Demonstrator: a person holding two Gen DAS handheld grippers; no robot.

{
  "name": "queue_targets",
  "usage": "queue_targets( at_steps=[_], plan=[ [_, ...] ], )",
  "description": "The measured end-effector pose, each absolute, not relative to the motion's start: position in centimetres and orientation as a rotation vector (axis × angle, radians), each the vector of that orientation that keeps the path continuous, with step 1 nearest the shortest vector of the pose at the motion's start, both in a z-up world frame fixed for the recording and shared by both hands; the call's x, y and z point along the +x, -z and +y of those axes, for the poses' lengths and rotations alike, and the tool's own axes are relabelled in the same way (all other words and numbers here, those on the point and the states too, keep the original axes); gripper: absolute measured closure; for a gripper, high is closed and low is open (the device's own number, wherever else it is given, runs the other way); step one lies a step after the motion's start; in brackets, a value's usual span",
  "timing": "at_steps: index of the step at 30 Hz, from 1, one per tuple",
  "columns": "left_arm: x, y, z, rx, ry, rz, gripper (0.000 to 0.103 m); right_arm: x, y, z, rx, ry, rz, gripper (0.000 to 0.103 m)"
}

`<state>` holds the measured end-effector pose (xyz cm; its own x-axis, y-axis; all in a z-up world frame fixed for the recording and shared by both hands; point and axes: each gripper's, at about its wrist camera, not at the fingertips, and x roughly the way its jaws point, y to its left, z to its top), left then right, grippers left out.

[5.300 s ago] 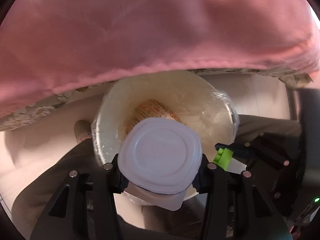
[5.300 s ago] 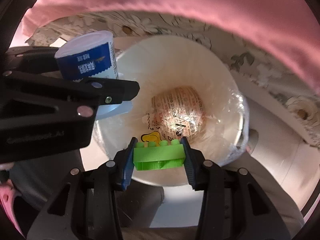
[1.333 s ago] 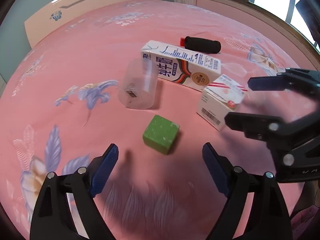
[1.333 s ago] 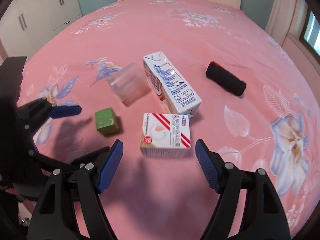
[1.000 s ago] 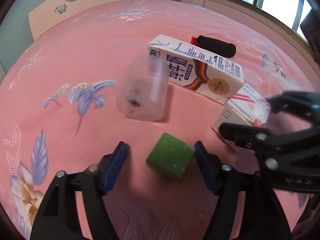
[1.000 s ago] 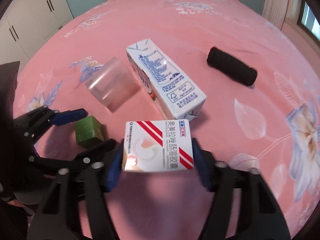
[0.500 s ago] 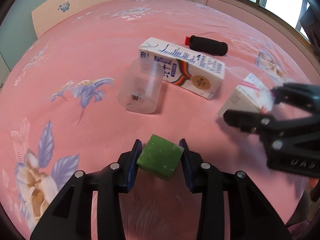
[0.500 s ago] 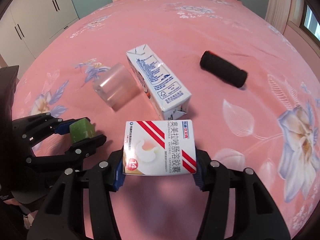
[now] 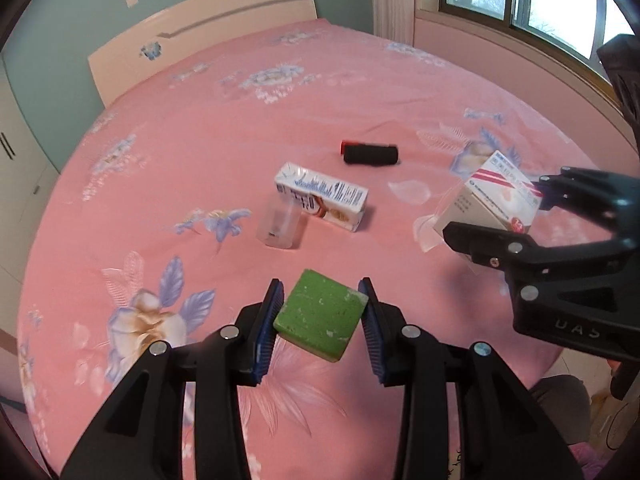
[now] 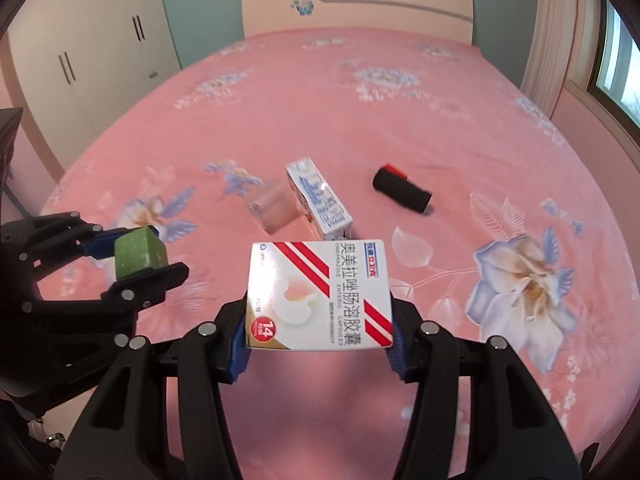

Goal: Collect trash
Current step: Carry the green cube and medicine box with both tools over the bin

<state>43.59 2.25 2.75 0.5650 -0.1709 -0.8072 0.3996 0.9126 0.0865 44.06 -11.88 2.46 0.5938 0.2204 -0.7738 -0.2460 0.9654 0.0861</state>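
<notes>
A: readable text?
B: medicine box [image 10: 319,295]: Chinese print "奥美拉唑肠溶胶囊", red disc "14". Small Latin line under it, too blurred.
A: milk carton [image 9: 322,202]?
B: print illegible. Right claw [image 9: 516,220] body: "UAS", partly cut.

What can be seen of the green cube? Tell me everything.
The green cube is a small matte block with rounded edges and pale scuffs on its faces. It is clear of the pink floral bedsheet, clamped between the blue-padded jaws of the left gripper, one pad on each side, tilted with a corner toward the camera.
</notes>
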Motion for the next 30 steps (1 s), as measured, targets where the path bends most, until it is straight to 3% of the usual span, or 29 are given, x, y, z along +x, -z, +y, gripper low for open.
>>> queue_targets(
  at_steps=[13, 30],
  plan=[
    [34.0, -11.1, 1.6, 0.231, 0.286, 0.842, 0.062, 33.0, -11.6, -13.7, -0.096, -0.343, 0.762, 0.048],
    [22.5, -11.5, 0.7, 0.249, 0.221, 0.803, 0.062, 19.2, -13.7, -14.6, -0.209, -0.406, 0.688, 0.048]
  ],
)
